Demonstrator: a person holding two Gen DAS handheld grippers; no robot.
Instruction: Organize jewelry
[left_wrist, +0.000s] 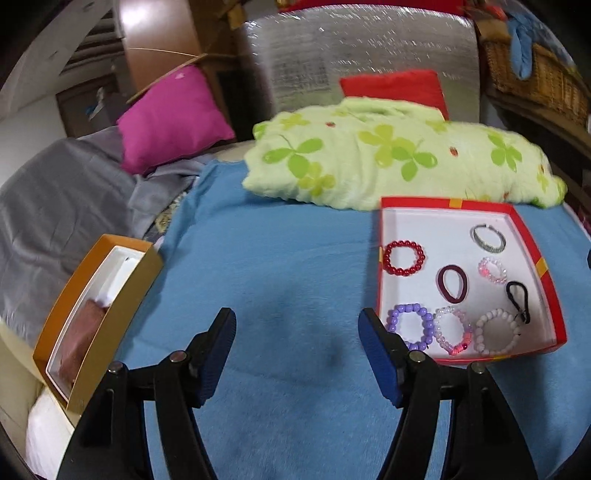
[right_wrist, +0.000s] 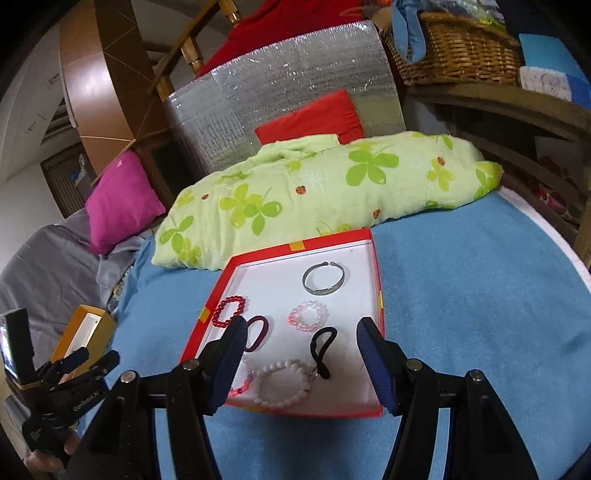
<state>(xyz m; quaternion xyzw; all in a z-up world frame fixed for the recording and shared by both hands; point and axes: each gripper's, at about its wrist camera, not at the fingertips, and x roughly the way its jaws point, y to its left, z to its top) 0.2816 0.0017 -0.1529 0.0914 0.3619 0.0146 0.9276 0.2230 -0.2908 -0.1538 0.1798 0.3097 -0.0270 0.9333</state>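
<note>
A red tray (left_wrist: 517, 212) (right_wrist: 258, 256) with a white floor lies on the blue blanket. It holds several bracelets and hair ties: a red bead bracelet (left_wrist: 403, 257) (right_wrist: 229, 311), a silver bangle (left_wrist: 488, 238) (right_wrist: 325, 278), a white bead bracelet (left_wrist: 496, 329) (right_wrist: 284, 384), a black hair tie (left_wrist: 519, 301) (right_wrist: 322, 350). My left gripper (left_wrist: 297, 354) is open and empty over the blanket, left of the tray. My right gripper (right_wrist: 301, 363) is open above the tray's near end, over the white bracelet and black tie. The left gripper also shows in the right wrist view (right_wrist: 88, 360).
A gold box (left_wrist: 92, 317) (right_wrist: 86, 328) with a white inside and a brown item stands at the left edge of the blanket. A green clover-print quilt (left_wrist: 388, 158) lies behind the tray. A pink cushion (left_wrist: 173, 118), a red cushion (left_wrist: 395, 88) and a wicker basket (right_wrist: 461, 48) are farther back.
</note>
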